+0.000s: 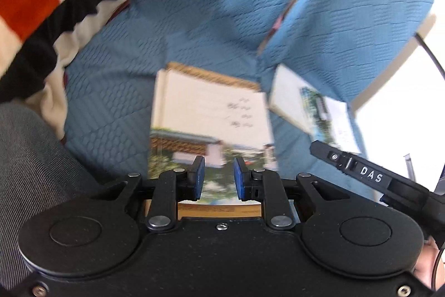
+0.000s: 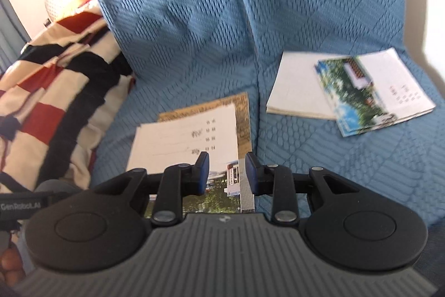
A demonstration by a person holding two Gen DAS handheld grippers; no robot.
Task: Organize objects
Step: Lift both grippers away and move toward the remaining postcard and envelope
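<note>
On the blue sofa seat lies a white booklet with a landscape photo [image 1: 211, 113], resting on a brown-covered book [image 2: 242, 105]. My left gripper [image 1: 219, 177] hovers over its near edge, open, with only the photo showing through the gap between the blue pads. The same booklet [image 2: 186, 135] sits below my right gripper [image 2: 227, 174], which is also open and holds nothing. A second pile, a white book [image 2: 294, 85] with photo booklets [image 2: 361, 91] on top, lies on the seat to the right, seen also as the second pile [image 1: 314, 107]. Both views are blurred.
A red, black and cream striped blanket [image 2: 50, 91] is heaped on the left end of the sofa [image 2: 194, 18], also seen as the blanket [image 1: 41, 4]. The quilted backrest rises behind the books. A black bar of the other gripper [image 1: 370, 174] crosses the right edge.
</note>
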